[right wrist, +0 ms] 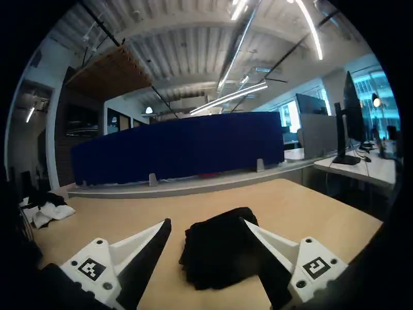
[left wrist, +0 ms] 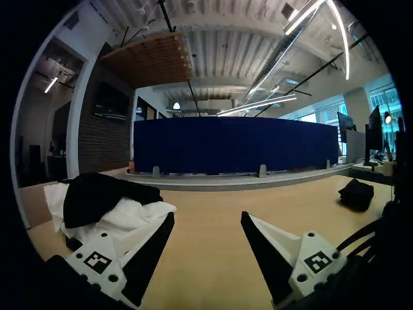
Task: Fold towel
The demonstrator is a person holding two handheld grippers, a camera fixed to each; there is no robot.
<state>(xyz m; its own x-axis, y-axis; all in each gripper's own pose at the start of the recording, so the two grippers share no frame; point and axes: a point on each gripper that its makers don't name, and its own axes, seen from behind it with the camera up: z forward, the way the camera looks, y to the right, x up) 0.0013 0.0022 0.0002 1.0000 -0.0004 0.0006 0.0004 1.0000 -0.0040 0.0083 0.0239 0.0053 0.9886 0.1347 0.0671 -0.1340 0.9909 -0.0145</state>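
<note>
With the left gripper (left wrist: 206, 214) and right gripper (right wrist: 205, 221) both spread and empty, a careless nudge could unravel the folded black towel (right wrist: 219, 250) on the desk (right wrist: 129, 219).

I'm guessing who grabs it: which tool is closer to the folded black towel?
Right. The right tool is right at the towel; the left tool is far off, beside the pile.

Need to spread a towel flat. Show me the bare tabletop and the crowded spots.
The widest bare tabletop lies between the heap of black and white towels and the folded black towel stack, back to the blue divider. Crowded: the heap's corner and around the stack.
</note>
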